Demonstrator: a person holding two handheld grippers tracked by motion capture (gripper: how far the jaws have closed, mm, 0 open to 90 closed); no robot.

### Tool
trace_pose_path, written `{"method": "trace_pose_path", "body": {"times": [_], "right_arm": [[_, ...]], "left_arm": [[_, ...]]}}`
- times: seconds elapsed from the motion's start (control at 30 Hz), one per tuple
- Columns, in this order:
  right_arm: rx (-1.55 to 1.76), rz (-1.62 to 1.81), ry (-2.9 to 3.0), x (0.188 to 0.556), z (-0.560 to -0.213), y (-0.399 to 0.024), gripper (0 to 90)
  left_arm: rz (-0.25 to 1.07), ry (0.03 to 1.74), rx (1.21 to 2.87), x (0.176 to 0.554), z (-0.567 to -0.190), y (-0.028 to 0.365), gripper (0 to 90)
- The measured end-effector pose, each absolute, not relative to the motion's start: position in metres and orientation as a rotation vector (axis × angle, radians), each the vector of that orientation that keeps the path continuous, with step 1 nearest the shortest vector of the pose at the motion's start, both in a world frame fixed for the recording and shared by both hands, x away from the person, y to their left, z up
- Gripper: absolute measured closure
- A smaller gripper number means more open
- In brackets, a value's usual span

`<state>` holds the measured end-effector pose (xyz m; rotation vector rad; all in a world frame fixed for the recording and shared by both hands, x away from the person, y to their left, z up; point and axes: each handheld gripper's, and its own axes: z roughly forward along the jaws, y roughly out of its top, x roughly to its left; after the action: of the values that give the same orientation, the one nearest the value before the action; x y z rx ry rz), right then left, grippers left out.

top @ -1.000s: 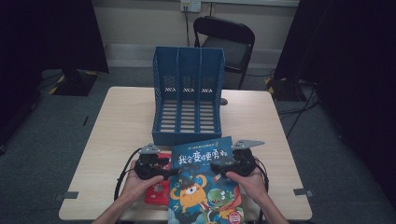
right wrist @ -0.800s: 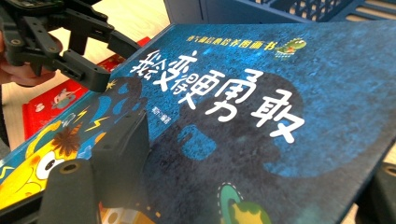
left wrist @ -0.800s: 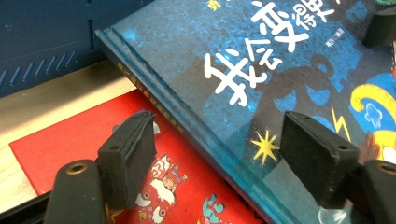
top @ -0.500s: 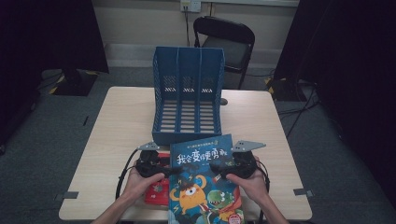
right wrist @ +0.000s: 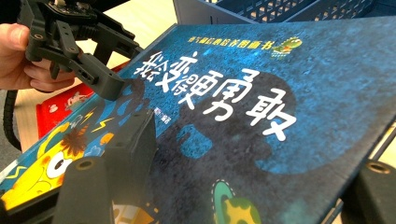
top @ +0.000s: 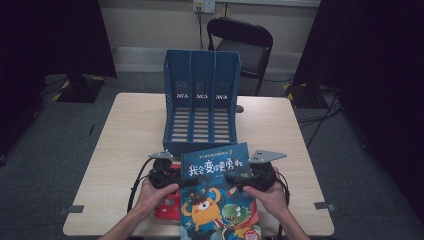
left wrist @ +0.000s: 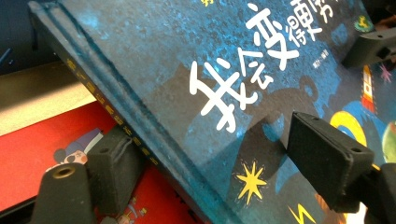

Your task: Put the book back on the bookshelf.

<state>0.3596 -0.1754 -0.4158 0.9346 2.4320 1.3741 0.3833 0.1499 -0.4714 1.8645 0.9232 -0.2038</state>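
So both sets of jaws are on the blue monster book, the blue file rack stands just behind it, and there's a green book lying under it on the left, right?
Not quite: the book lying under the blue monster book is red, not green, as the high view and the left gripper view show. The blue file rack does stand just behind, and each set of jaws straddles an edge of the blue book.

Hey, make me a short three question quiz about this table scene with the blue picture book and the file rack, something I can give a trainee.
1. True or false: the blue picture book lies between the left gripper and the right gripper.
2. How many compartments does the blue file rack have?
3. What lies under the book's left edge: A, a red book; B, a green folder; C, a white cup?

Key
1. True: each gripper has one jaw over the cover and one under its edge.
2. Three.
3. A.
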Motion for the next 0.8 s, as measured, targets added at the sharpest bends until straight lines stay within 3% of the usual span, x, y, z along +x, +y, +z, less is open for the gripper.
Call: {"method": "trace_pose_path", "body": {"times": [0.5,0.8], "right_arm": [[0.969,1.383,2.415,0.364,-0.41,-0.171,32.3],[0.972,1.416,2.376,0.368,-0.402,-0.169,34.1]], "left_arm": [[-0.228,0.911,1.781,0.382,-0.461,0.162,37.8],[-0.165,0.895,1.775,0.384,-0.446,0.167,39.5]]}}
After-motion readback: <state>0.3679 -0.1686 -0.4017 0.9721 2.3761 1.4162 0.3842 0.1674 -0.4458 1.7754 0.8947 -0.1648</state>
